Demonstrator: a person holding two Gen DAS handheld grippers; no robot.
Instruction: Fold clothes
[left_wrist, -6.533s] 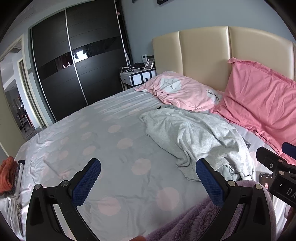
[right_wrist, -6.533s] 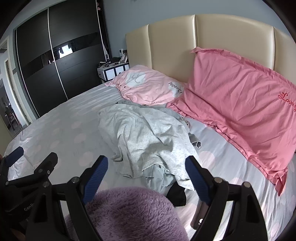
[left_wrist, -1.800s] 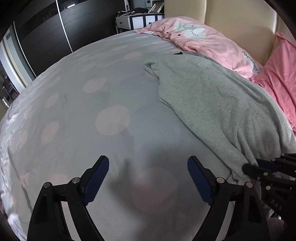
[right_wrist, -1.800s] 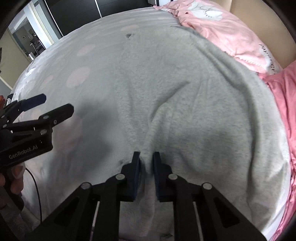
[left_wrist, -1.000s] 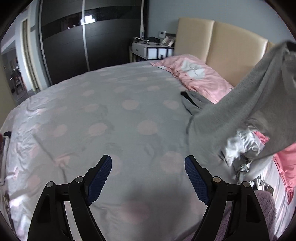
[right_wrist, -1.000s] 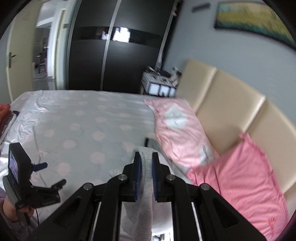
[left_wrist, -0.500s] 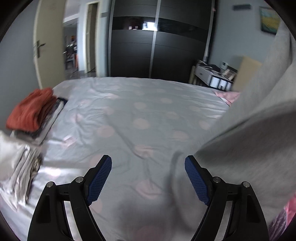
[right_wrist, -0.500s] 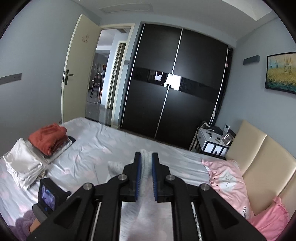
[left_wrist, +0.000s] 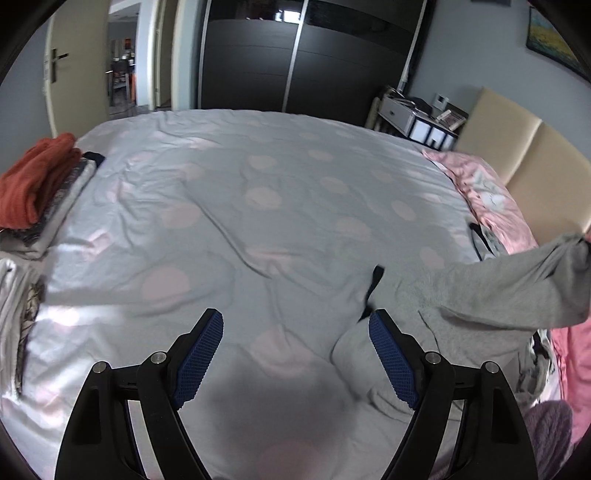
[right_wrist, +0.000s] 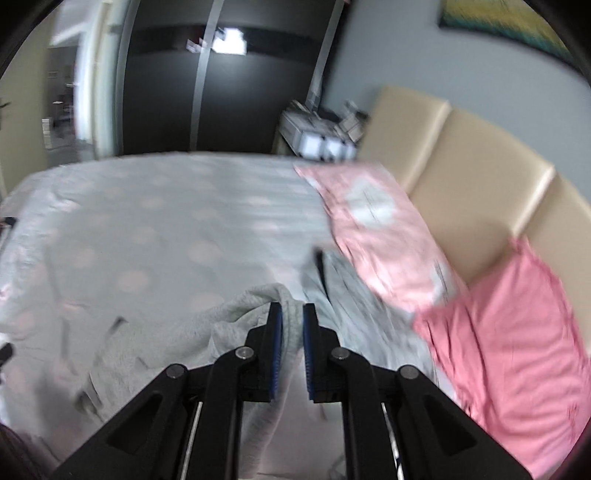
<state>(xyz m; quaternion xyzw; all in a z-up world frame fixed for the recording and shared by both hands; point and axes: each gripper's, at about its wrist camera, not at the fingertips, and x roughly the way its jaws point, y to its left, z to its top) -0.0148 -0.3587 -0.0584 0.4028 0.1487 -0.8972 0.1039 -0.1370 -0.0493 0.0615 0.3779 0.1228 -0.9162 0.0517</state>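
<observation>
Fingers (right_wrist: 277, 328) of the right gripper (right_wrist: 291, 328) clench the soft grey knit garment (right_wrist: 177, 332), now swung from mid-air down onto the polka-dot bed (left_wrist: 258, 206), lower right; left gripper (left_wrist: 295, 362) gapes, ready for spreading.

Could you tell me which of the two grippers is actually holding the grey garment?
The right gripper: its jaws pinch the grey garment, while the left gripper hangs open.

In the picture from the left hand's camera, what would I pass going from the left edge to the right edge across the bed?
Orange folded clothes → dotted grey bedsheet → grey sweatshirt, pulled up toward the right edge.
</observation>
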